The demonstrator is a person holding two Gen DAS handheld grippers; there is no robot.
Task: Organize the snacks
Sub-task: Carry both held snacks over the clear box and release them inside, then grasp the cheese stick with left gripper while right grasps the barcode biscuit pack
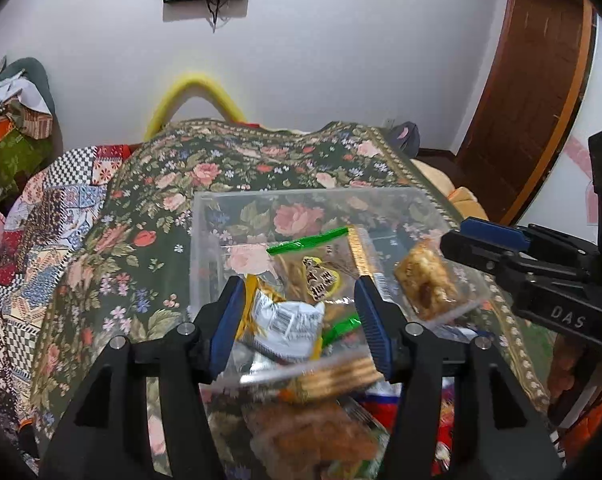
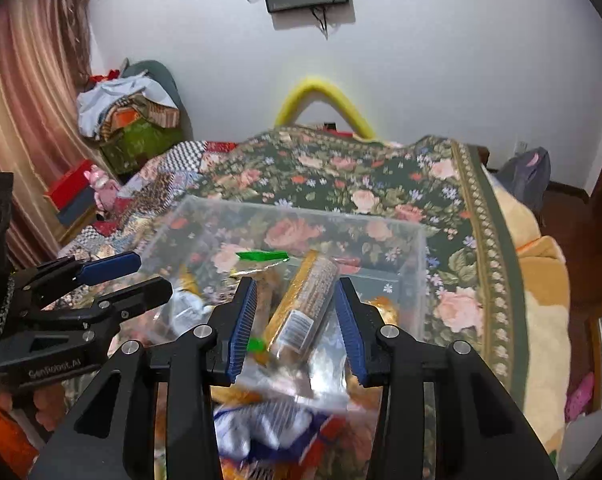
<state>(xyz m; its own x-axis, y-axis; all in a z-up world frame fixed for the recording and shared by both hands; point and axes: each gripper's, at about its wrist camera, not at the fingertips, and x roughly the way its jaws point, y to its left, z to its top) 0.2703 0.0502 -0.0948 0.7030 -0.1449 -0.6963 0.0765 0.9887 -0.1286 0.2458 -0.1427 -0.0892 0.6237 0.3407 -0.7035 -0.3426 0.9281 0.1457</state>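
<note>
Grippers over the snack bin

Your left gripper (image 1: 299, 312) hangs spread and empty above the clear bin (image 1: 205, 240) on the floral cloth (image 1: 141, 208). Your right gripper (image 2: 297, 320) gapes too, gripping nothing, a biscuit roll (image 2: 305, 300) lying in the bin below.

left tool (image 1: 299, 300) black, blue ribbed pads | silver screws | "DAS" marking

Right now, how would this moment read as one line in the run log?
phase: sorting snacks | left tool: open over clear bin | right tool: open, empty | in bin: cracker sleeve, green-sealed bag
</note>
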